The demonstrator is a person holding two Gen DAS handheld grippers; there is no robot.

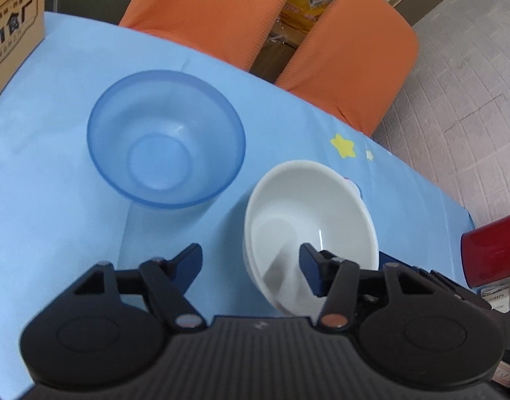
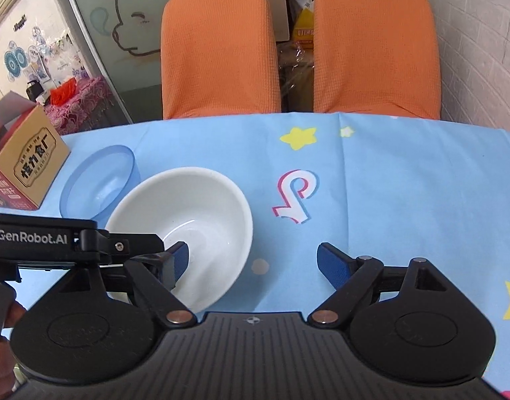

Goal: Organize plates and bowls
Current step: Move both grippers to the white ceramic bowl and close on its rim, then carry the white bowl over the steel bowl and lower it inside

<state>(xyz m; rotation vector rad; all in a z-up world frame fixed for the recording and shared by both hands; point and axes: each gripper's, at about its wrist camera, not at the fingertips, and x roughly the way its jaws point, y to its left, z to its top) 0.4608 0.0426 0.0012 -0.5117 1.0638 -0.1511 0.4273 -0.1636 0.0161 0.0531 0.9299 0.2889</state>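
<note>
A white bowl (image 1: 308,220) stands upright on the blue tablecloth; it also shows in the right wrist view (image 2: 188,220). A translucent blue bowl (image 1: 165,136) stands upright just to its left, also seen in the right wrist view (image 2: 98,183). My left gripper (image 1: 251,263) is open, its jaws straddling the white bowl's near rim, one finger (image 1: 313,273) inside the bowl. That gripper shows in the right wrist view (image 2: 175,263) with a blue pad in the bowl. My right gripper (image 2: 253,263) is open and empty, low over the cloth right of the white bowl.
A cardboard box (image 2: 28,170) stands at the table's left, behind the blue bowl. Two orange chairs (image 2: 218,50) stand against the far table edge. A red cylinder (image 1: 491,250) lies at the right edge of the left wrist view.
</note>
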